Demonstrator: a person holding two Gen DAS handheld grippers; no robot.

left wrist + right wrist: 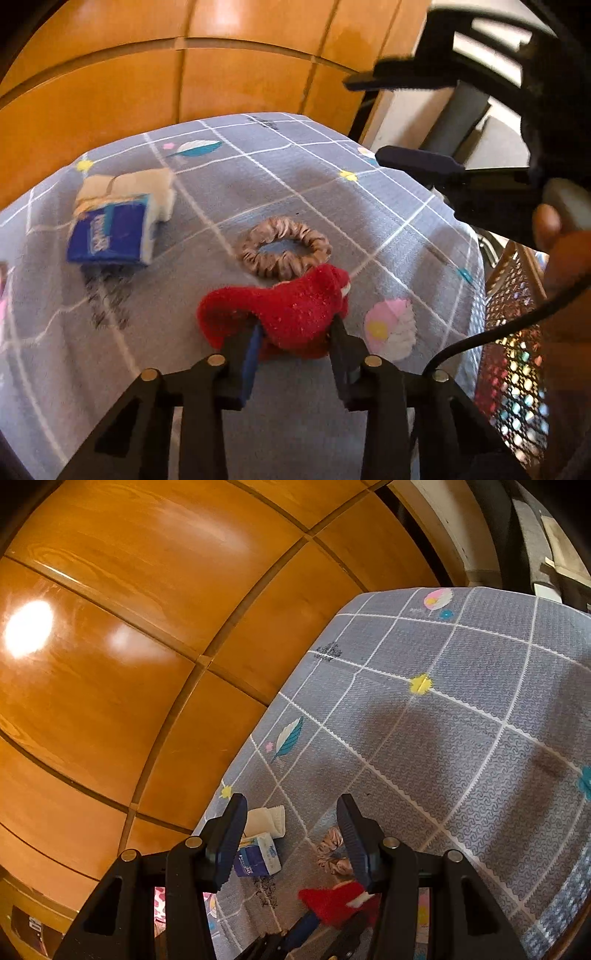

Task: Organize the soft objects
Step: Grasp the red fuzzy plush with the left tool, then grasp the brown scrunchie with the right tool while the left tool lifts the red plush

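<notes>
Red and fuzzy, a sock sits bunched between the fingers of the left gripper, whose pads press into it from both sides on the grey checked tablecloth. The gripper tilts steeply down toward the cloth. Just beyond the sock lies a tan scrunchie, touching its far edge. Further left on the cloth, well apart from both, a blue tissue pack leans against a folded cream cloth.

The right gripper is held above the table, angled down less steeply, its jaws spread with nothing between them. In the left wrist view it shows at the upper right, with a hand around its handle and a black cable trailing down. Behind the table stands an orange wooden panelled wall.
</notes>
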